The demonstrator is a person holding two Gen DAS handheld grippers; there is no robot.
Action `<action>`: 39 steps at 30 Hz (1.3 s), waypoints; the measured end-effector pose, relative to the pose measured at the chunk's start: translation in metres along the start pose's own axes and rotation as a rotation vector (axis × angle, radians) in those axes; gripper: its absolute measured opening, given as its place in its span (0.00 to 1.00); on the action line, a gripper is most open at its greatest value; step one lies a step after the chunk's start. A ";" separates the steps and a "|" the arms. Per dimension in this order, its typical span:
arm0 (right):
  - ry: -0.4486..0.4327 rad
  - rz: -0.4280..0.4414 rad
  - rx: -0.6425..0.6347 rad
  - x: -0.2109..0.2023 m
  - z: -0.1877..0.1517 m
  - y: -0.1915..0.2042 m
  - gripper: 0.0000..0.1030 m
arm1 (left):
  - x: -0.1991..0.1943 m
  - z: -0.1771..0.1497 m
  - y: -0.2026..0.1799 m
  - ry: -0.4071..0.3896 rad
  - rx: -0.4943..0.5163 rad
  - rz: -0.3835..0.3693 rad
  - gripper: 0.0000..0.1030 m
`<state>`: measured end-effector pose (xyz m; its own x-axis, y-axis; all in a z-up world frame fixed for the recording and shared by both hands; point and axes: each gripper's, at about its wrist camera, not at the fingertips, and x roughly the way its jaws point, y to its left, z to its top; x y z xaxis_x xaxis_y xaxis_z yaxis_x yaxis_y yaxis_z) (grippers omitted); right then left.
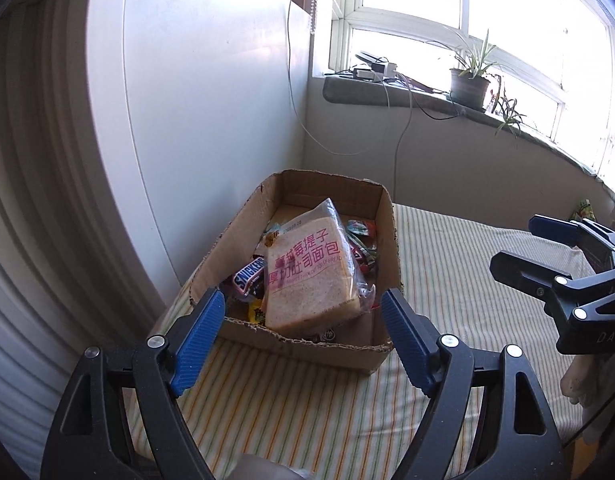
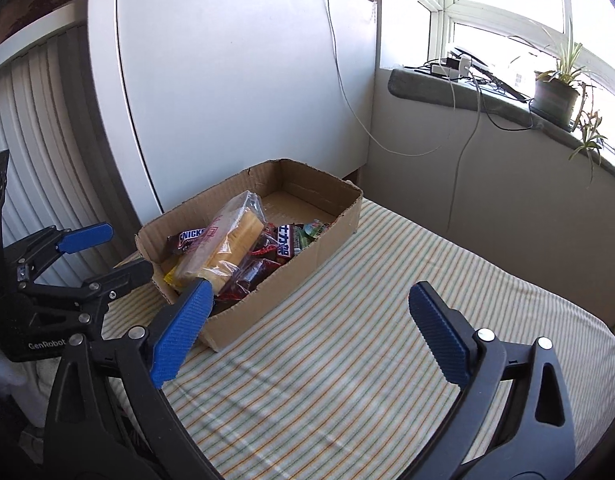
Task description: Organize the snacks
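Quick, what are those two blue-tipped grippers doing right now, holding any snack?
Left gripper: open, holding nothing; the bagged bread lies in the cardboard box beyond it.
Right gripper: open wide, empty, above the striped cloth.

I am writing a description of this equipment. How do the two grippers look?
Both are alike: black angular frames with triangular cut-outs and silver rivets, ending in ribbed blue pads. The left gripper bears white "GenRobot" lettering, seen from the right wrist view; the right gripper shows white letters "DAS".
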<state>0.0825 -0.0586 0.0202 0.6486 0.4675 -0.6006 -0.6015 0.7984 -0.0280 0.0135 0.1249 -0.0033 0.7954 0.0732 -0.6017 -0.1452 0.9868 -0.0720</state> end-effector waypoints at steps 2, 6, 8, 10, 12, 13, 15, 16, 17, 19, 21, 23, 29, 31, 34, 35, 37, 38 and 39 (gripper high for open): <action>-0.010 -0.044 -0.007 -0.004 -0.005 -0.001 0.97 | -0.002 -0.001 0.001 0.001 -0.010 0.006 0.78; -0.010 -0.090 -0.002 -0.011 -0.018 -0.003 0.98 | -0.006 0.000 -0.001 -0.011 -0.015 0.014 0.79; -0.008 -0.094 0.005 -0.012 -0.022 -0.005 0.97 | -0.007 0.001 -0.003 -0.013 -0.013 0.013 0.79; -0.004 -0.095 0.012 -0.012 -0.024 -0.008 0.98 | -0.007 0.001 -0.005 -0.013 -0.002 0.018 0.79; -0.003 -0.099 0.020 -0.013 -0.026 -0.010 0.98 | -0.006 0.002 -0.006 -0.013 0.002 0.021 0.79; -0.002 -0.102 0.025 -0.013 -0.026 -0.012 0.98 | -0.006 0.002 -0.007 -0.014 0.002 0.020 0.79; -0.002 -0.103 0.032 -0.014 -0.027 -0.014 0.98 | -0.007 0.002 -0.008 -0.018 0.004 0.025 0.79; -0.001 -0.103 0.033 -0.014 -0.027 -0.014 0.98 | -0.007 0.002 -0.008 -0.019 0.004 0.026 0.79; -0.001 -0.104 0.033 -0.014 -0.028 -0.014 0.98 | -0.008 0.002 -0.007 -0.020 0.002 0.026 0.79; -0.002 -0.105 0.030 -0.014 -0.028 -0.013 0.98 | -0.009 0.002 -0.008 -0.023 0.001 0.029 0.79; -0.001 -0.104 0.029 -0.015 -0.028 -0.012 0.98 | -0.010 0.002 -0.008 -0.024 0.000 0.029 0.79; -0.001 -0.104 0.027 -0.015 -0.028 -0.012 0.98 | -0.010 0.002 -0.009 -0.024 -0.001 0.028 0.79; -0.001 -0.112 0.028 -0.017 -0.030 -0.013 0.98 | -0.010 0.002 -0.011 -0.026 0.003 0.028 0.79; -0.001 -0.114 0.027 -0.018 -0.030 -0.014 0.98 | -0.011 0.002 -0.013 -0.028 0.004 0.027 0.79; 0.000 -0.119 0.029 -0.018 -0.031 -0.016 0.98 | -0.012 0.001 -0.015 -0.031 0.005 0.027 0.79; 0.000 -0.119 0.031 -0.018 -0.031 -0.017 0.98 | -0.013 0.001 -0.015 -0.032 0.006 0.027 0.79; 0.001 -0.118 0.034 -0.019 -0.032 -0.018 0.98 | -0.014 0.001 -0.017 -0.032 0.008 0.027 0.79; 0.002 -0.119 0.034 -0.019 -0.033 -0.018 0.98 | -0.014 0.001 -0.018 -0.033 0.010 0.028 0.79; 0.003 -0.122 0.033 -0.019 -0.033 -0.018 0.98 | -0.014 0.001 -0.018 -0.034 0.012 0.027 0.79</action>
<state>0.0658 -0.0947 0.0060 0.7145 0.3656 -0.5966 -0.5027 0.8613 -0.0742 0.0053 0.1059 0.0074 0.8107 0.1045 -0.5761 -0.1603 0.9860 -0.0467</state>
